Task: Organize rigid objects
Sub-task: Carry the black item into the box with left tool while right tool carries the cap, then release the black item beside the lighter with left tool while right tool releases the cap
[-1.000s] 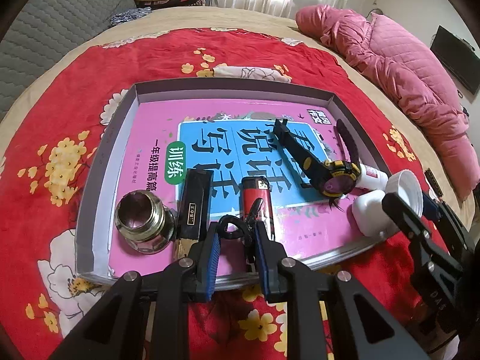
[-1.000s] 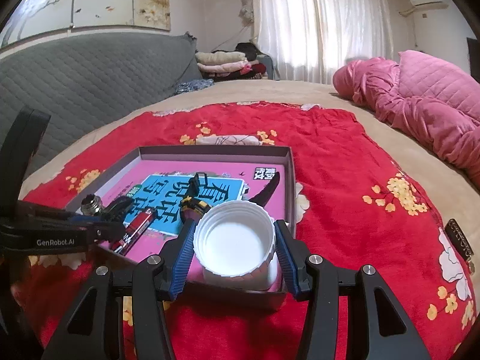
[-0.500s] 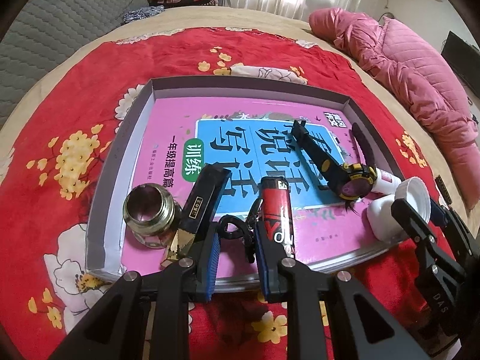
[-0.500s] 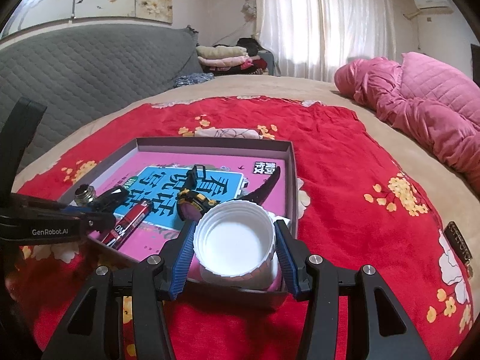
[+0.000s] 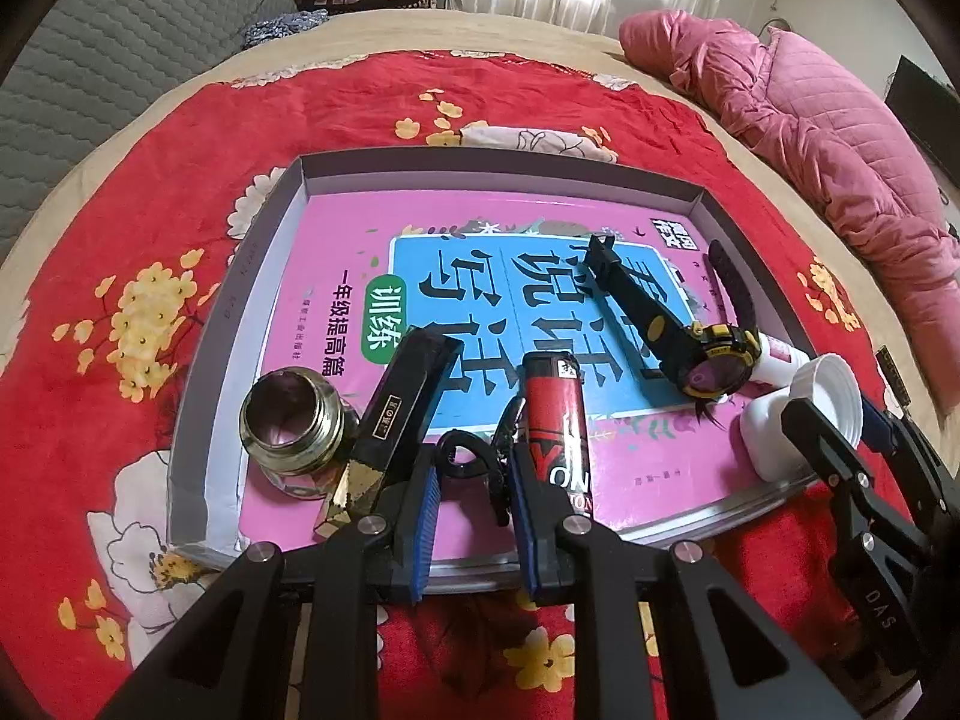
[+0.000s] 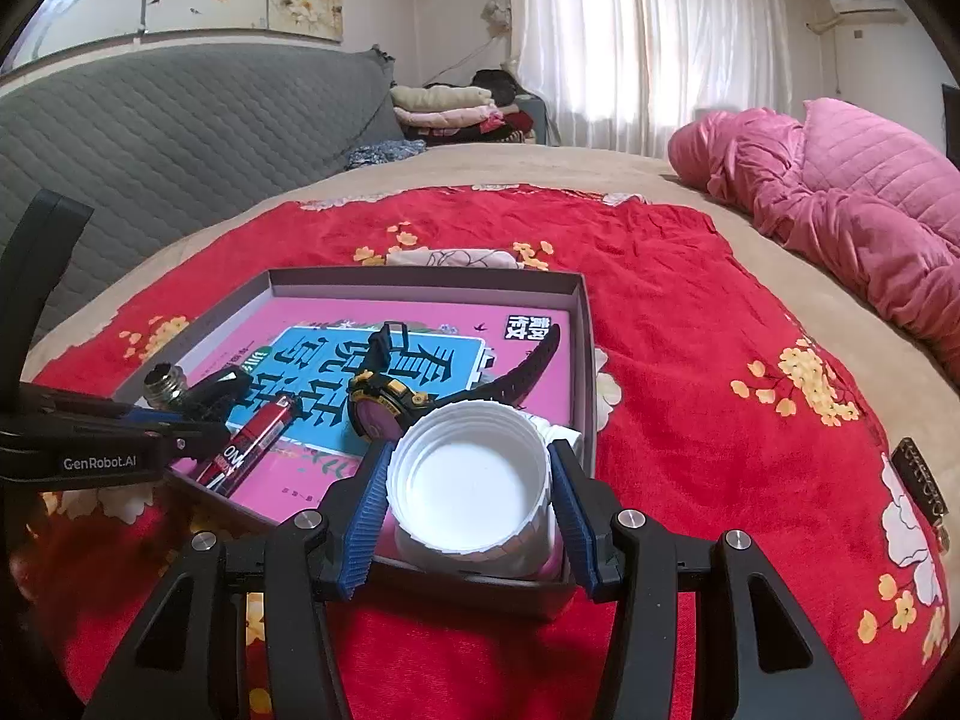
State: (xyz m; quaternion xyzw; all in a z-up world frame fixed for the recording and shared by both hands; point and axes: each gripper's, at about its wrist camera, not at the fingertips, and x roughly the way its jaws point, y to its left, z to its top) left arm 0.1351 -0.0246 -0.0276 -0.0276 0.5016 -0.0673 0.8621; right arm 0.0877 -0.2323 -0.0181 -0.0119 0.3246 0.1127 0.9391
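Note:
A grey box lid [image 5: 258, 276] on the red bedspread holds a pink book, a metal fitting [image 5: 292, 420], a black bar [image 5: 408, 396], a red lighter [image 5: 555, 414], a black-and-yellow watch [image 5: 711, 354] and a small black carabiner clip [image 5: 465, 459]. My left gripper [image 5: 471, 483] stands at the near edge with its pads either side of the clip; whether they press it is unclear. My right gripper [image 6: 468, 483] is shut on a white cap [image 6: 468, 474], held over the white bottle [image 6: 528, 546] in the near right corner. The cap also shows in the left wrist view [image 5: 825, 396].
A pink quilt [image 6: 840, 192] lies at the right. A grey sofa back [image 6: 150, 126] and folded clothes [image 6: 450, 108] are behind. A small dark tag [image 6: 921, 477] lies on the bedspread [image 6: 690, 312] to the right of the box.
The left wrist view has drawn back and risen a little, so more of the box's far end shows. The black bar now lies tilted. The right gripper keeps hold of the cap.

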